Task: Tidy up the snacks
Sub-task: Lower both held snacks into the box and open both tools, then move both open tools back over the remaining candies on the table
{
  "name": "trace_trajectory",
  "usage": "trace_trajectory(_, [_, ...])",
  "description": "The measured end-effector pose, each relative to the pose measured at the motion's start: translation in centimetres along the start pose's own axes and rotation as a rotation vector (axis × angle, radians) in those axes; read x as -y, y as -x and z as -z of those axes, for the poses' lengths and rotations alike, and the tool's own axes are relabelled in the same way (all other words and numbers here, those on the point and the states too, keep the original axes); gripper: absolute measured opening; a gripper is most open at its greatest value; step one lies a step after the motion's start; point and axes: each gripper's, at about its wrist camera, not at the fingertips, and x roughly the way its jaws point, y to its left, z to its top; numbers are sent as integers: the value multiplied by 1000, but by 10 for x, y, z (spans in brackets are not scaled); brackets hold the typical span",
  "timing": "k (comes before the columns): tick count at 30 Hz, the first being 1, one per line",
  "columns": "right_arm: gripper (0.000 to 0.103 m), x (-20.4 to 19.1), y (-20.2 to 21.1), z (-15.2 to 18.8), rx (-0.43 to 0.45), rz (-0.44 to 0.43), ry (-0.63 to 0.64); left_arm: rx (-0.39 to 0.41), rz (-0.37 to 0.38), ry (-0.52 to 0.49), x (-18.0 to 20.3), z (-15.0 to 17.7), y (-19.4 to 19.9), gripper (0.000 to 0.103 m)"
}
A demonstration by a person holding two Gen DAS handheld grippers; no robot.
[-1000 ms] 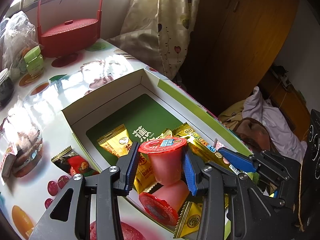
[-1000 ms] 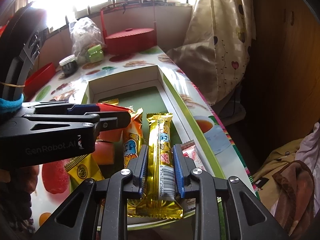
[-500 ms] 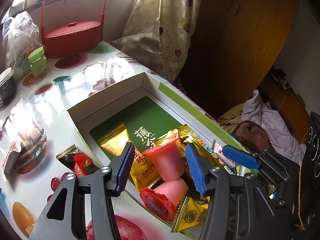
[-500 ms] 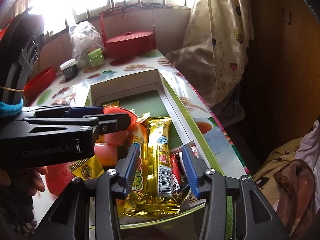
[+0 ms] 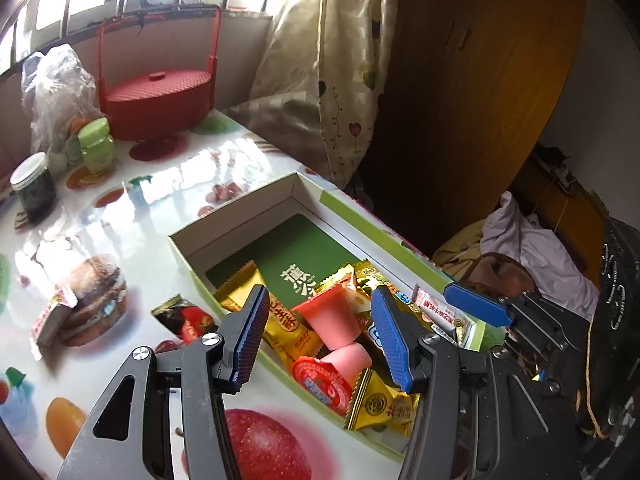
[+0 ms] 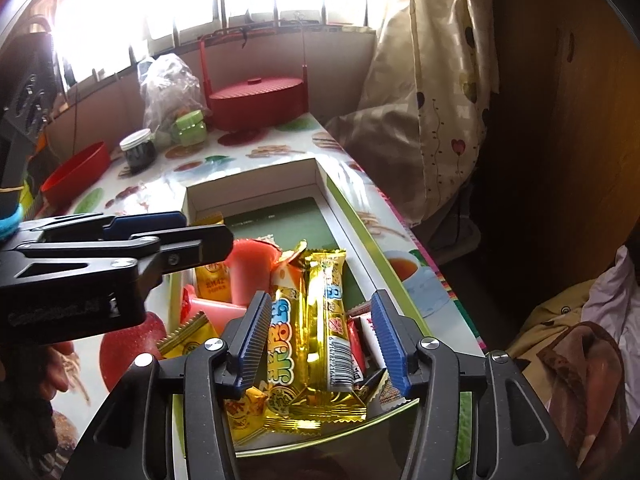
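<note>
A white and green box [image 5: 240,216] lies open on the table and holds snacks. In the left wrist view my left gripper [image 5: 320,334] is open and empty above two pink jelly cups [image 5: 334,314] lying among gold packets [image 5: 280,320]. A dark red packet [image 5: 188,316] and a small wrapped snack [image 5: 52,316] lie on the table left of the box. In the right wrist view my right gripper [image 6: 320,344] is open and empty above a long gold bar [image 6: 330,312] in the box [image 6: 360,232]. The left gripper's fingers [image 6: 168,236] reach in from the left.
A red lidded basket [image 5: 156,96], a green jar [image 5: 96,144], a dark jar [image 5: 32,184] and a plastic bag [image 5: 56,88] stand at the table's far end. A red bowl [image 6: 76,172] sits at the far left. A curtain [image 5: 320,60] hangs right of the table.
Both grippers have opened. The left let go of the pink jelly cup, which now lies tipped in the box. The right let go of the long gold bar. Both have drawn back.
</note>
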Motion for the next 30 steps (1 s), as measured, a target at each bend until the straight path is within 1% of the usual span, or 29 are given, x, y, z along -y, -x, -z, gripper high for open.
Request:
trace_trajectory(5, [52, -6, 3, -2, 12, 0, -3, 45, -55, -14, -3, 2, 19, 54])
trace_trajectory(9, [52, -13, 8, -5, 27, -15, -4, 70, -69, -4, -9, 5, 32, 54])
trace_trajectory(13, [52, -21, 11, -7, 38, -33, 2, 76, -102, 0, -16, 9, 39, 54])
trace_trajectory(18, [52, -31, 12, -9, 43, -48, 9, 91, -115, 24, -28, 14, 49, 54])
trace_trajectory(21, [52, -36, 12, -10, 45, -59, 13, 104, -119, 48, -38, 18, 55, 54])
trace_trajectory(30, [52, -59, 6, -14, 35, -116, 44, 129, -200, 174, -88, 31, 77, 54])
